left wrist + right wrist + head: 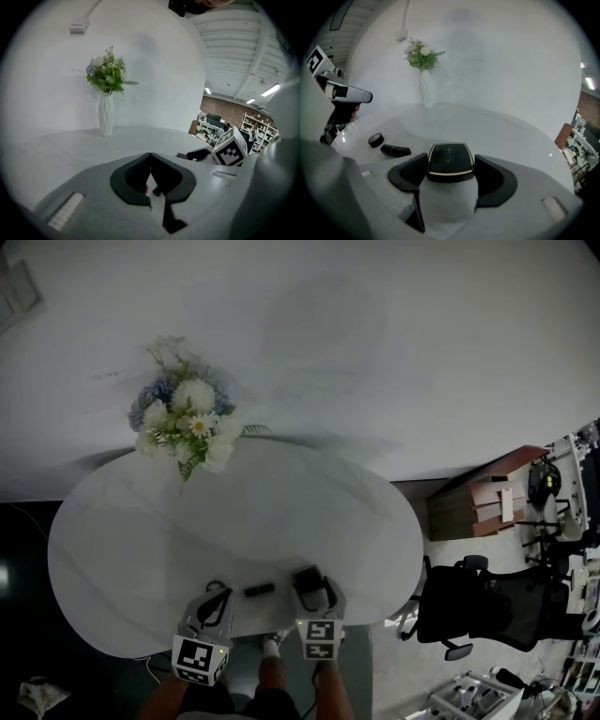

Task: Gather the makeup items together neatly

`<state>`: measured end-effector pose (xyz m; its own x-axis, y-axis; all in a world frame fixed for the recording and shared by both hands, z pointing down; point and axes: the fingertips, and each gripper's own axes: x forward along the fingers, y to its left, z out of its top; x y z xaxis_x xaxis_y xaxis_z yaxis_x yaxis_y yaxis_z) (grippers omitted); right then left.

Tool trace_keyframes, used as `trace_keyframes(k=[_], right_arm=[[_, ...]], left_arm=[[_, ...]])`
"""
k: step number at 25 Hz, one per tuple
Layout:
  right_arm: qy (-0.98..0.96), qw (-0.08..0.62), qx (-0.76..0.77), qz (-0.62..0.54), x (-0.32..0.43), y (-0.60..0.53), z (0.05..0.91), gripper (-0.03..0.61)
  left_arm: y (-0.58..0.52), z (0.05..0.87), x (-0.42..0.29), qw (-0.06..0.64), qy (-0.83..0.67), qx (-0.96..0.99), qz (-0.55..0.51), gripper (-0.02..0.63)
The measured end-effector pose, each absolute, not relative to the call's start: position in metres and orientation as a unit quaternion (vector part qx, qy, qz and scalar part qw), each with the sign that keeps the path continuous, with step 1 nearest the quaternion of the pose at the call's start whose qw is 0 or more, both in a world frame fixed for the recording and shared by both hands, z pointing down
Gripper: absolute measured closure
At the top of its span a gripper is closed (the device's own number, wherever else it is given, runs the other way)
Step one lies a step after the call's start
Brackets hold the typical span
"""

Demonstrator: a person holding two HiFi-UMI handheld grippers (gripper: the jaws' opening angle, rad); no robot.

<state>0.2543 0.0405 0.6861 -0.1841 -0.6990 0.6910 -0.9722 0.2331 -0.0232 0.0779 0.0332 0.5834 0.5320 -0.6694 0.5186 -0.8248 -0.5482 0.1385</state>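
Two grippers. Your right gripper (pixel 450 165): jaws spread wide, pinching the compact (pixel 450 158) by its sides. Your left gripper (pixel 150 161): jaws pressed together.

1. Plain white wall (pixel 394 343) behind the tabletop.
2. Round glossy white tabletop (pixel 281 512).
3. White ribbed vase (pixel 106 117) of white and blue flowers, at the tabletop's far edge.
4. Black mesh office chair (pixel 473 606) on the pale grey floor (pixel 405 681).
5. Brown wooden cabinet (pixel 473 502) against the wall.
6. Bright strip lights (pixel 271 90) overhead.
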Motion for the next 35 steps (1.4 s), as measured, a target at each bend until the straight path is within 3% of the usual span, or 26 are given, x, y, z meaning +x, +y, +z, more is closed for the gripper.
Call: trace_keyframes(k=[23,35], right_arm=[[-0.731,0.272,0.586,0.220,0.249,0.042,0.687,0.244],[-0.754,0.205,0.604,0.158,0.239,0.018,0.586,0.244]], left_arm=[[0.036,0.585,0.059,0.187,-0.449,0.849,0.206,0.604],[0.025,0.523,0.039,0.146,-0.483,0.848,0.160,0.604]])
